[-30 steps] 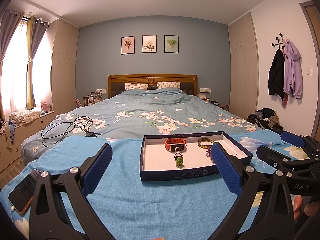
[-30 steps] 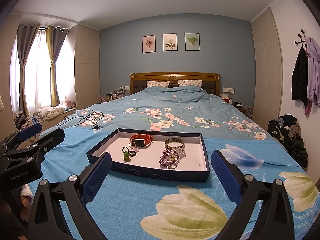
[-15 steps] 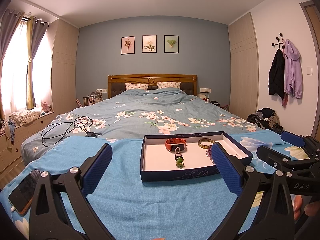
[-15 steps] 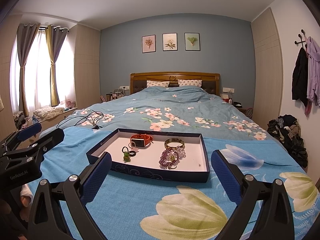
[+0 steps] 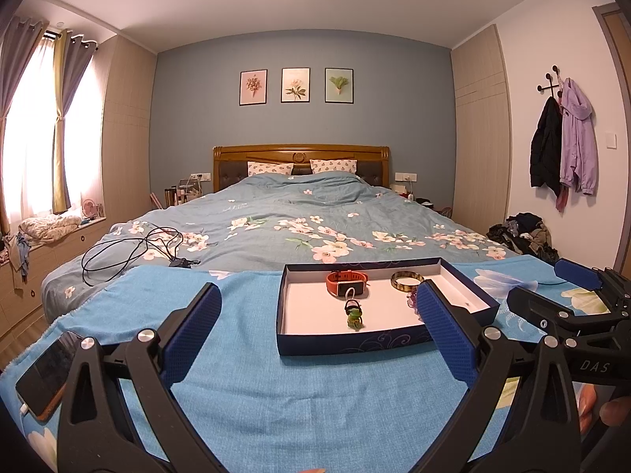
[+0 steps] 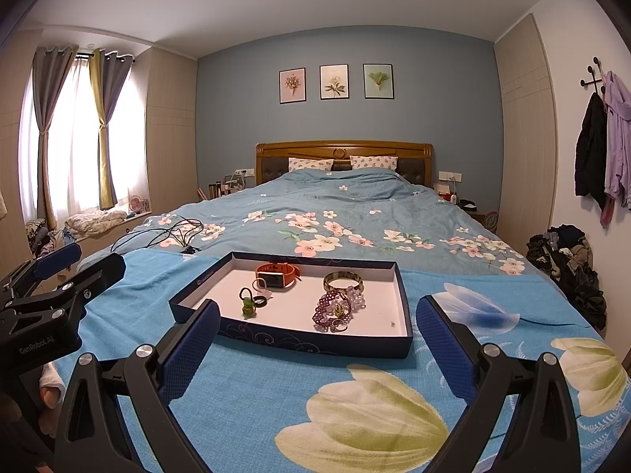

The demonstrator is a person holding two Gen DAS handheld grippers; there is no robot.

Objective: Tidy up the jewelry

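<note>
Tray: a dark blue tray [image 6: 303,339] with a white floor lay on the bed [image 6: 256,402].
Contents: orange watch [image 6: 276,274], gold bangle [image 6: 342,282], purple bead heap [image 6: 335,309], green charm [image 6: 248,307].
Left gripper [image 5: 319,335]: jaws wide apart, empty, tray ahead and slightly right.
Right gripper [image 6: 317,349]: jaws wide apart, empty, tray just ahead between the fingers.

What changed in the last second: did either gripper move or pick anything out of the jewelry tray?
Nothing visibly changed. The left gripper and right gripper hover short of the tray as before, jaws wide open and empty. The orange watch, bangle, purple beads and green charm lie where they were.
</note>
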